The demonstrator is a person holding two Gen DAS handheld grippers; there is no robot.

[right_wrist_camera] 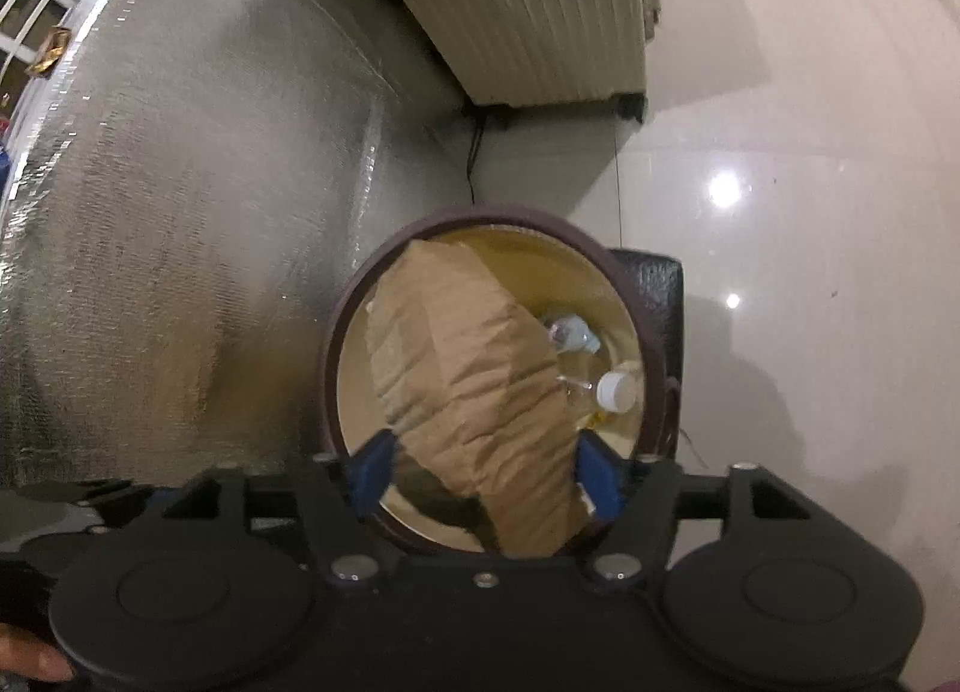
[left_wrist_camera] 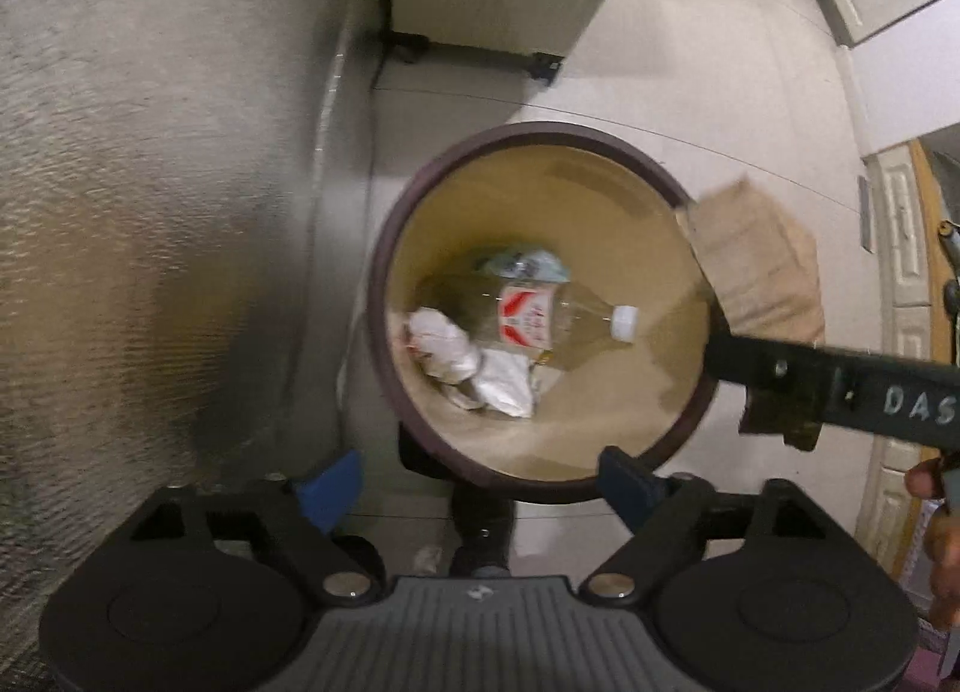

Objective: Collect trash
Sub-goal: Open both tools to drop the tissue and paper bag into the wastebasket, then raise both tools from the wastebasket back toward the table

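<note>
A round waste bin [left_wrist_camera: 384, 296] with a dark rim and a tan inside stands on a pale tiled floor, just beside a silver quilted surface [left_wrist_camera: 150, 212]. Everything here is placed from that bin.

The left gripper [left_wrist_camera: 480, 482] hangs directly above the bin's near rim, pointing straight down. Its blue-padded jaws stand wide apart with nothing between them.

The right gripper [right_wrist_camera: 486, 473] is also above the bin, tilted steeply downward. A crumpled brown paper bag [right_wrist_camera: 474, 380] lies between its blue pads. The jaws look parted, with a gap showing at the left pad, but I cannot tell whether the right pad is pressing on the paper, so I cannot tell whether the bag is gripped or already let go. Of the two hands, the right is plainly the nearer to the bag.

The bag's long axis runs out from the right gripper's jaws, forward and down across the bin's mouth. In the left wrist view it hangs over the bin's right rim.

The bag is plain kraft paper, creased and flattened.

Lower inside the bin lie a clear plastic bottle [left_wrist_camera: 558, 314] with a white cap and red label, on its side, and crumpled white paper [left_wrist_camera: 468, 362].
</note>
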